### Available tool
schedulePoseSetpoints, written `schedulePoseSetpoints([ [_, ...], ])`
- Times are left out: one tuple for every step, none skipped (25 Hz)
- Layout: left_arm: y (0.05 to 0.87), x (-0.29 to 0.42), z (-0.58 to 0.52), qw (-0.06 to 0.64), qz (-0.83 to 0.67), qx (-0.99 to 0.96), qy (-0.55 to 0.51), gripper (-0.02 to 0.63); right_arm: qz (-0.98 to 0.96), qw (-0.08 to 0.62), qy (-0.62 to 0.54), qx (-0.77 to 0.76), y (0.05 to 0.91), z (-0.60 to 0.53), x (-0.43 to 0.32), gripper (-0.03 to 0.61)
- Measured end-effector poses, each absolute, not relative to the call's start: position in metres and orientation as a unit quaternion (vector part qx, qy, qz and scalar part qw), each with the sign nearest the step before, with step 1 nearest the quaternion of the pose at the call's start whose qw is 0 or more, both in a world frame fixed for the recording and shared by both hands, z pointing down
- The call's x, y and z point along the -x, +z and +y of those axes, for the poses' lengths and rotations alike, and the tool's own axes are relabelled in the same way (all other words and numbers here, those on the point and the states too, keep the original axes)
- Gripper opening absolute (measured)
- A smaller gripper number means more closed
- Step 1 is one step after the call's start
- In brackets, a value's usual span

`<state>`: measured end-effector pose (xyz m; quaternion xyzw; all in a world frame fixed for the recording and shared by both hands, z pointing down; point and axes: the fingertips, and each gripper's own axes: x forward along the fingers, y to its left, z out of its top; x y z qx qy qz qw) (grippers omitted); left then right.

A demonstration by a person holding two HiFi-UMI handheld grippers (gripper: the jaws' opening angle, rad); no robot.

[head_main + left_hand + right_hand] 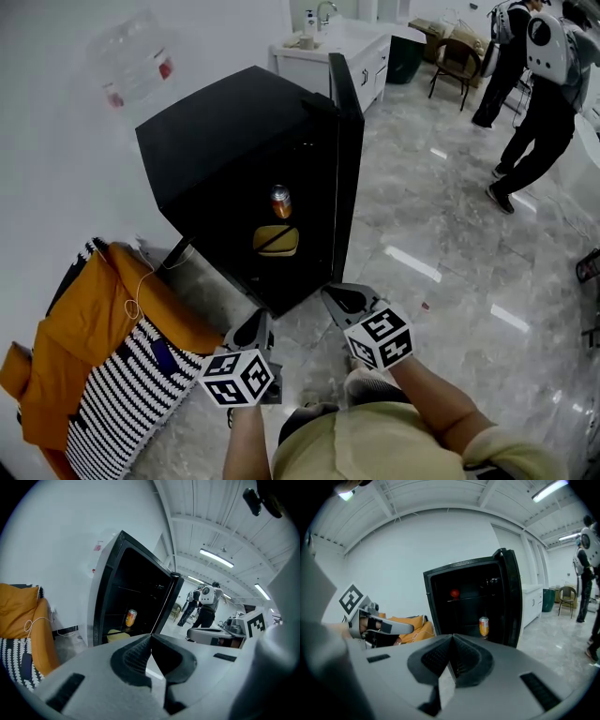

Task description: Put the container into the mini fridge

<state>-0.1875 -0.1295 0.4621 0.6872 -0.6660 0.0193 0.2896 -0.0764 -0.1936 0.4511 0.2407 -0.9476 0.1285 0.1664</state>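
Head view: I hold both tools low in front of the open mini fridge (216, 150), left gripper (251, 330) beside right gripper (343, 300). The container (276, 240), yellow with a dark band, lies on the lower shelf inside, ahead of both tools and well apart from them. A can (280, 201) stands just beyond it. The door (345, 141) stands open ahead of my right tool. An orange cloth (84, 319) over a striped bag (122, 403) sits left of my left tool.

Left gripper view: jaws clenched, pads meeting, nothing between them. The container shows ahead and left of the tips, inside the fridge.

Right gripper view: jaws clenched too, empty. The can stands ahead, slightly right of the tips, with a red thing (454, 593) on the shelf above. My left tool is off to the left.
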Motion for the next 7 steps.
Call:
schedulePoseSetpoints([
  [0.4623,0.1868,-0.1297,0.290,-0.666,-0.687,0.021,0.023,-0.948,0.167,0.129,-0.240,0.4512,-0.1935,0.0758,0.028],
  [0.4623,0.1864,-0.1298,0.290,-0.666,-0.687,0.022,0.023,-0.948,0.167,0.129,-0.239,0.4512,-0.1935,0.0754,0.028],
  [0.4624,0.1863,-0.1297,0.290,-0.667,-0.686,0.022,0.023,-0.948,0.168,0.129,-0.238,0.4512,-0.1936,0.0752,0.028],
  [0.4624,0.1862,-0.1296,0.290,-0.668,-0.685,0.023,0.023,-0.948,0.167,0.129,-0.238,0.4512,-0.1936,0.0750,0.028],
  [0.4626,0.1861,-0.1296,0.290,-0.668,-0.685,0.022,0.023,-0.948,0.167,0.129,-0.237,0.4513,-0.1935,0.0748,0.028],
  [0.4628,0.1859,-0.1295,0.290,-0.669,-0.684,0.022,0.023,-0.948,0.167,0.130,-0.236,0.4515,-0.1935,0.0745,0.028],
  [0.4631,0.1857,-0.1294,0.290,-0.669,-0.684,0.022,0.022,-0.948,0.167,0.130,-0.236,0.4516,-0.1934,0.0742,0.028],
])
